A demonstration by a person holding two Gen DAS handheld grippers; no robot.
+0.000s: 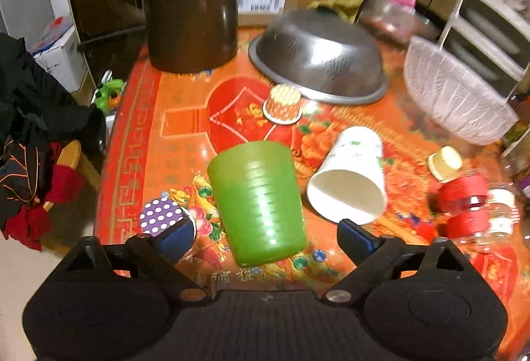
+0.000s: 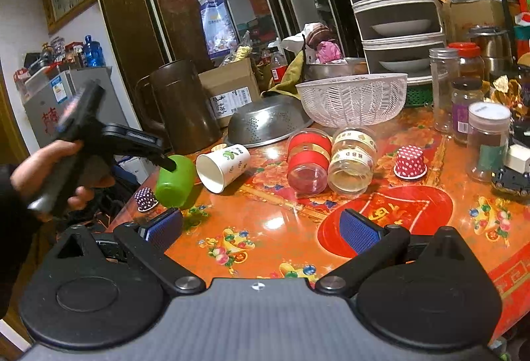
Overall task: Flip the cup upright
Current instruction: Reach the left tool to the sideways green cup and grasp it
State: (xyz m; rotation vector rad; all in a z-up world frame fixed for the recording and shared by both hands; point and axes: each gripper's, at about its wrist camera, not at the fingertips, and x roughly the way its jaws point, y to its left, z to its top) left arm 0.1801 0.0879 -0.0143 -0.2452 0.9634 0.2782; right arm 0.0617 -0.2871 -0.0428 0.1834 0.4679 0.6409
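A green plastic cup (image 1: 260, 202) lies on the red patterned tablecloth (image 1: 185, 116), its base toward me. My left gripper (image 1: 265, 238) is open, its blue pads either side of the cup's near end, not gripping. In the right wrist view the green cup (image 2: 175, 181) sits at the table's left edge with the left gripper (image 2: 170, 164) over it. A white paper cup (image 1: 349, 175) lies on its side just right, also in the right wrist view (image 2: 223, 166). My right gripper (image 2: 260, 233) is open and empty above the table's front.
A steel colander (image 1: 318, 56) lies upside down behind, beside a brown jug (image 1: 190, 0) and a white basket (image 1: 453, 89). Small cupcake cups: orange (image 1: 283, 104), purple dotted (image 1: 162, 217), red dotted (image 2: 409, 162). Two jars (image 2: 309, 165) lie on their sides; upright jars (image 2: 487, 139) stand right.
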